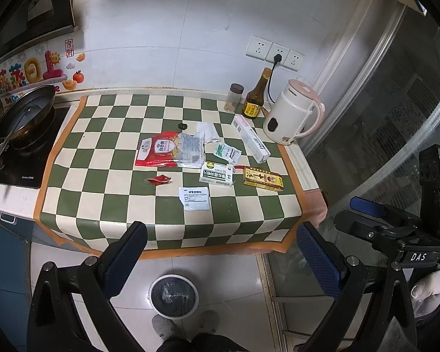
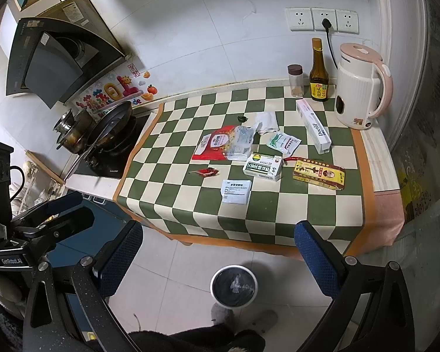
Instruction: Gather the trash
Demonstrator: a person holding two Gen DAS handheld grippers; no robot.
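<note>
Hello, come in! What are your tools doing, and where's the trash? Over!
Left tool open, empty. Right tool open, empty. Trash wrappers untouched on checkered cloth. Bin on floor below, path clear.

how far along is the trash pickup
Barely begun. Done: nothing clearly; the bin on the floor shows only its dark liner. In hand: nothing, left gripper and right gripper both open and empty. Left: red bag, tissue, white sachet, red wrapper, boxes.
</note>
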